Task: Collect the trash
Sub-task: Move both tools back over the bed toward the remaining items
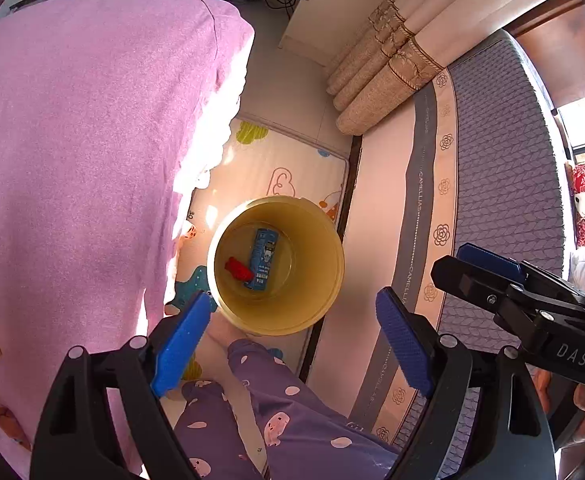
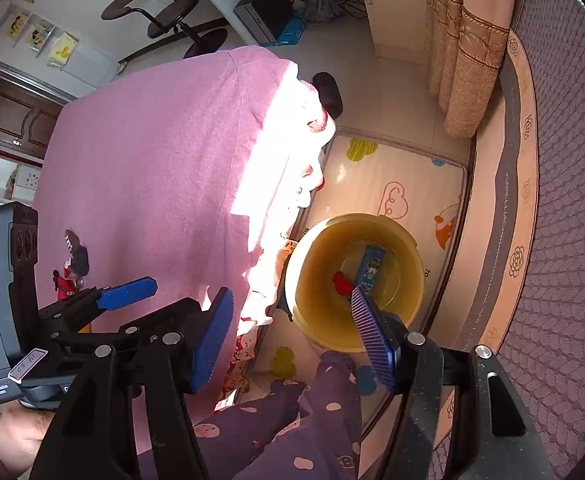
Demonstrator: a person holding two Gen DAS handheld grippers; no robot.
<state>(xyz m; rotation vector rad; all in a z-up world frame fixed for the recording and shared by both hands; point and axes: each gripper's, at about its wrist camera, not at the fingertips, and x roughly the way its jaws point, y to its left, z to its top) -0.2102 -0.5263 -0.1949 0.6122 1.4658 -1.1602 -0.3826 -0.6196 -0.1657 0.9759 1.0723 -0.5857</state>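
Observation:
A yellow bucket (image 1: 276,268) stands on the floor mat between the pink-covered bed and the grey mattress; it also shows in the right wrist view (image 2: 354,280). Inside lie a blue wrapper (image 1: 263,258) (image 2: 371,266) and a red scrap (image 1: 238,269) (image 2: 342,282). My left gripper (image 1: 292,344) is open and empty, held above the bucket's near rim. My right gripper (image 2: 292,340) is open and empty, above and left of the bucket. The right gripper also shows in the left view (image 1: 488,268). More small trash (image 2: 72,268) lies on the pink cover.
The pink-covered bed (image 1: 84,160) fills the left. A grey quilted mattress (image 1: 504,160) and tied curtains (image 1: 388,64) stand at the right. A cartoon floor mat (image 2: 392,184) lies under the bucket. The person's purple pyjama leg (image 1: 284,412) is below. An office chair (image 2: 172,16) stands far back.

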